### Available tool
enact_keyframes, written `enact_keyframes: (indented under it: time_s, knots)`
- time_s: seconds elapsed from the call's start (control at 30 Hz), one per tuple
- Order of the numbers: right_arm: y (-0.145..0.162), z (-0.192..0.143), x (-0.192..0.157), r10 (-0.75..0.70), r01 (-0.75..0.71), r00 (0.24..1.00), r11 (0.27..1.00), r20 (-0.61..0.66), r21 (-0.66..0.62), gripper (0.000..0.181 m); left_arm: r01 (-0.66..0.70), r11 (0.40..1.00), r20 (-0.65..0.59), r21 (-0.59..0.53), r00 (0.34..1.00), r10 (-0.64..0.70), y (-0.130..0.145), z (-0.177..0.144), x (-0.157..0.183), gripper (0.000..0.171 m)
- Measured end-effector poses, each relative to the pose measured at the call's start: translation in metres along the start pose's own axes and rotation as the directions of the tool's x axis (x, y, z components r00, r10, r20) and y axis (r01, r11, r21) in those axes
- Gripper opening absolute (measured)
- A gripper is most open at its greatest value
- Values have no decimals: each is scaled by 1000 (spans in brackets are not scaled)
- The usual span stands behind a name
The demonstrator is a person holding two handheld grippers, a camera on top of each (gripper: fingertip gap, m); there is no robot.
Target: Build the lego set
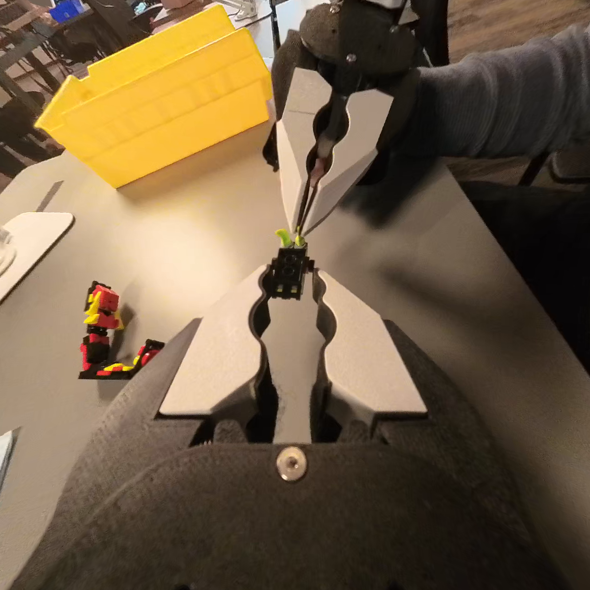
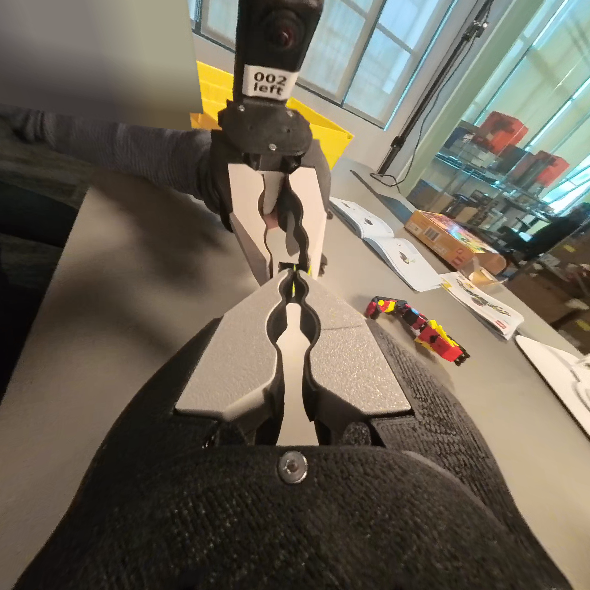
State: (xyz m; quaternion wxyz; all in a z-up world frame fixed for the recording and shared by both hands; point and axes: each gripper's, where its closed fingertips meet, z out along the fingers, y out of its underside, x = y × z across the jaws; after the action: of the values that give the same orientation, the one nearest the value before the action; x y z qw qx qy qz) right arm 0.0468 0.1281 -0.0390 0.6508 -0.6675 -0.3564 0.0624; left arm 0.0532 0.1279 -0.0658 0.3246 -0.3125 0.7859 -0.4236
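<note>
My left gripper is shut on a small black lego assembly, held above the grey table. A lime green curved piece stands on the assembly's far end. My right gripper comes down from above, shut on a second small lime green piece that touches the assembly beside the first. In the right wrist view my right gripper pinches the lime piece, and the left gripper faces it, with the black assembly mostly hidden.
A red, black and yellow lego build lies on the table. A yellow bin stands behind. Open instruction booklets, a lego box and a white mat lie nearby. The table edge is close on the right. My left and right fingertips are right by each other.
</note>
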Motion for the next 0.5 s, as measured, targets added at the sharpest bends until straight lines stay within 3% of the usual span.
enact_keyframes:
  time_s: [0.5]
  knots:
    - [3, 2, 3, 142, -142, 989, 990, 29, -7, 0, 125, 992, -43, -10, 991, -125, 0, 2, 0, 22]
